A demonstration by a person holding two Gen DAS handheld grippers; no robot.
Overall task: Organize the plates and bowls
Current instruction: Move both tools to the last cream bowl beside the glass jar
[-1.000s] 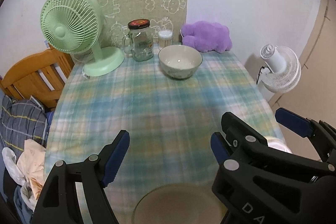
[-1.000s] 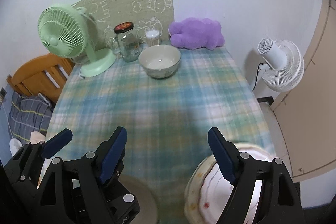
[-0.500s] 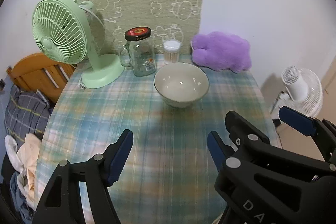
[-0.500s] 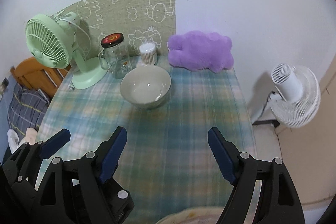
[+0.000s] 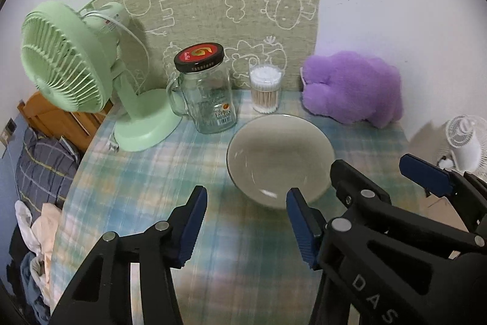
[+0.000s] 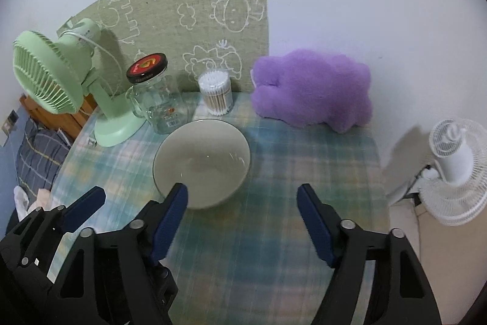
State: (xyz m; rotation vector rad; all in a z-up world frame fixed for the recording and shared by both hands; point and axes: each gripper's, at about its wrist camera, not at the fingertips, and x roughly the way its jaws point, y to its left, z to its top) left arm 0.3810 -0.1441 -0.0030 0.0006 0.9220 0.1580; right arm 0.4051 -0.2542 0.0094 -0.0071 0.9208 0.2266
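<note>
Left wrist view. Left gripper [image 5: 246,217] low in frame, fingers spread apart, nothing held, hovering above the plaid tablecloth [image 5: 146,178]. Right-hand blue pad overlapping the near rim of the grey bowl [image 5: 280,157]; contact not determinable. Right gripper [image 5: 380,175] at lower right, fingers likewise apart, beside the bowl. Bowl at centre right, upright on the cloth. Behind it, across the upper half: one green fan [image 5: 76,63], one lidded glass jar [image 5: 205,90], one tub of cotton swabs [image 5: 264,89], one purple plush [image 5: 350,89].

Right wrist view. Right gripper [image 6: 243,218] low centre, fingers wide apart, empty. Left-hand pad over the bowl's [image 6: 202,160] near rim. Left gripper [image 6: 127,203] at lower left, partly shown, one pad visible. One white fan [image 6: 453,169] on the floor at right edge. Bowls counted: one.
</note>
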